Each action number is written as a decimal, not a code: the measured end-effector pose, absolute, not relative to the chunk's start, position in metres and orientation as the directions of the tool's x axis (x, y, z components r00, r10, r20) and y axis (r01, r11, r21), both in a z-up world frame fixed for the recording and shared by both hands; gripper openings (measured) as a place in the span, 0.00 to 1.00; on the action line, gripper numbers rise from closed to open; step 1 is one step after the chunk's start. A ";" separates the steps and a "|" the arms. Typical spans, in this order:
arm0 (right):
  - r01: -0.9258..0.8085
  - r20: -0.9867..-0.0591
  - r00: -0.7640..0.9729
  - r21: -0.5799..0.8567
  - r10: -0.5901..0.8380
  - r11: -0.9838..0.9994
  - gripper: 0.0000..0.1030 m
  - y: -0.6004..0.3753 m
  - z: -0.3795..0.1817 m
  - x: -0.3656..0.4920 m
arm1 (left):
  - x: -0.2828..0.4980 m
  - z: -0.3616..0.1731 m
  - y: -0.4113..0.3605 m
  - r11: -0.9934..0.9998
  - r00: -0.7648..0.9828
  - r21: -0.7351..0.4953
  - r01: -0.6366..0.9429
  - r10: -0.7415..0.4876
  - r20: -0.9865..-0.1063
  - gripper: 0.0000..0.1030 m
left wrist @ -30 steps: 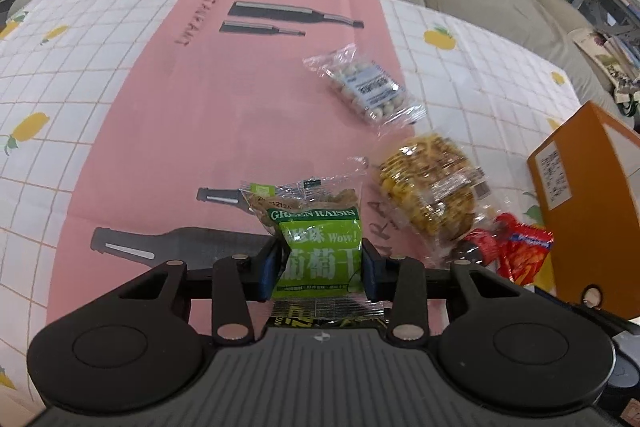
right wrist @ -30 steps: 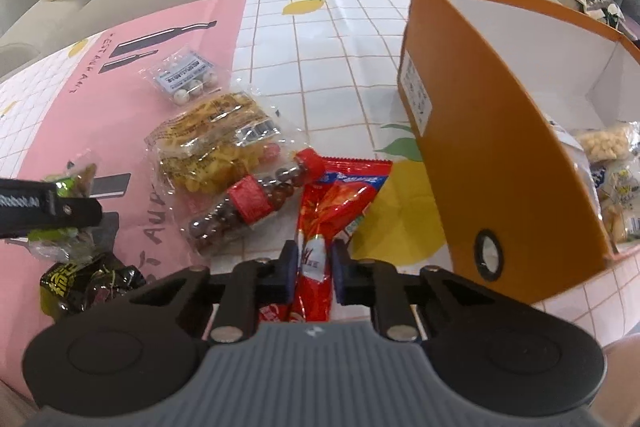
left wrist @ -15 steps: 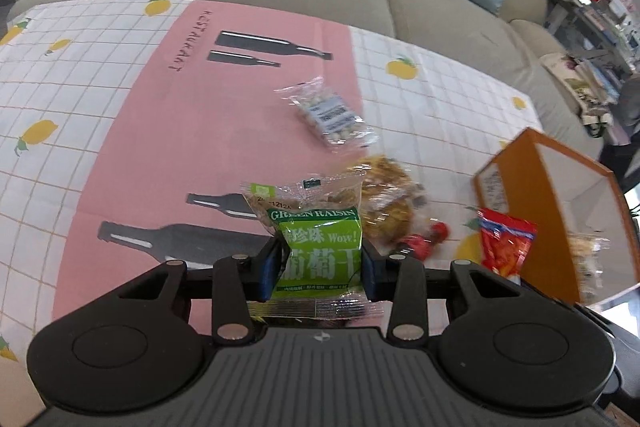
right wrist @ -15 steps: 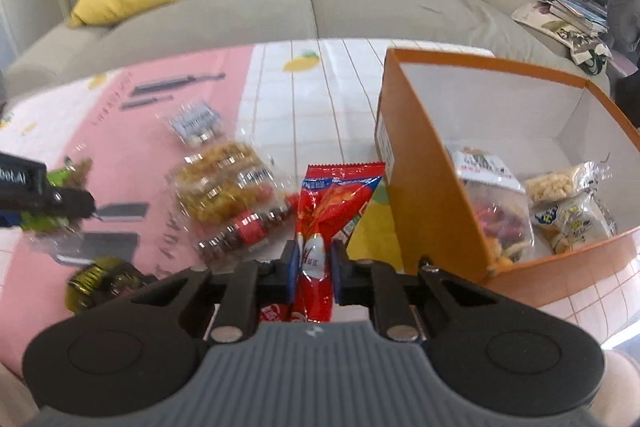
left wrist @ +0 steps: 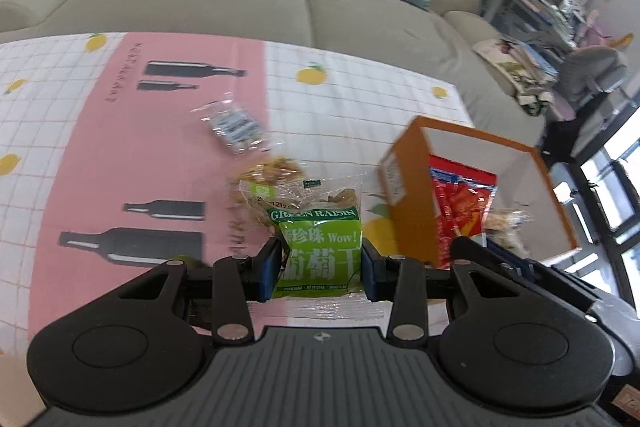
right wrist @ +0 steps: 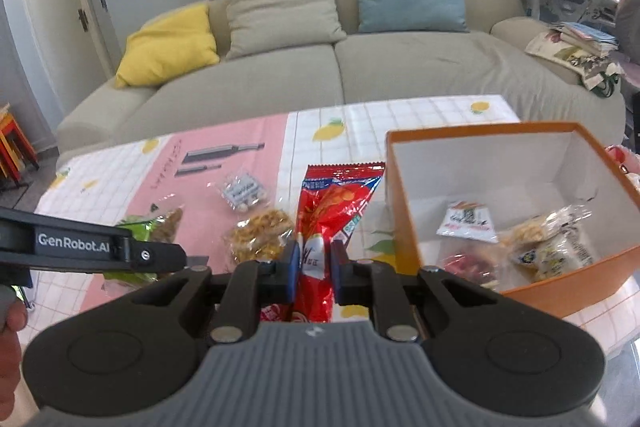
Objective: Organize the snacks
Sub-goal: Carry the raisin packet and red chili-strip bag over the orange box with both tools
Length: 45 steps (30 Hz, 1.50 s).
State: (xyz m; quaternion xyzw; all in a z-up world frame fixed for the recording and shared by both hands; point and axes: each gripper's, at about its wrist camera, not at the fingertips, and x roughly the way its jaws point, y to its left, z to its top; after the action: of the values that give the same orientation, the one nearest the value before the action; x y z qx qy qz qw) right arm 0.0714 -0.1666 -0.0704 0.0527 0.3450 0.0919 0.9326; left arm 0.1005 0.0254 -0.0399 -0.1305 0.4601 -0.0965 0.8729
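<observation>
My left gripper [left wrist: 320, 263] has its fingers clenched on the green raisin packet [left wrist: 316, 247], held above the counter [left wrist: 100, 155]. My right gripper [right wrist: 314, 269] has its fingers clenched on the red snack packet [right wrist: 336, 199], held just beside the near left wall of the orange box [right wrist: 404, 211]. The box is open-topped, with several packets on its floor and bare floor at its far side. On the counter lie a clear candy packet [right wrist: 242, 193] and a yellow snack bag [right wrist: 260, 233], near each other.
</observation>
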 end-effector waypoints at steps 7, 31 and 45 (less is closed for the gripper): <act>-0.104 -0.614 0.767 0.163 0.183 0.981 0.13 -0.205 -0.050 0.060 | 0.105 -0.019 -0.020 0.933 0.548 -0.322 0.162 -0.356 -0.757 0.44; -0.131 -0.751 0.659 -0.070 0.034 0.989 0.13 -0.360 -0.043 0.154 | 0.208 -0.041 -0.181 0.839 0.306 -0.302 0.452 -0.464 -0.832 0.44; -0.277 -0.863 0.506 -0.175 -0.012 0.945 0.13 -0.396 -0.107 0.232 | 0.277 -0.108 -0.238 0.851 0.194 -0.321 0.416 -0.428 -0.883 0.44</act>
State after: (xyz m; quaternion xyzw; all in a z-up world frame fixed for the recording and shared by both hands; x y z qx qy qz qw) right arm 0.2319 -0.3956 -0.1066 -0.1471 0.4911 0.0775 0.8551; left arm 0.2767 -0.2384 -0.1084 -0.0049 0.5732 -0.2732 0.7725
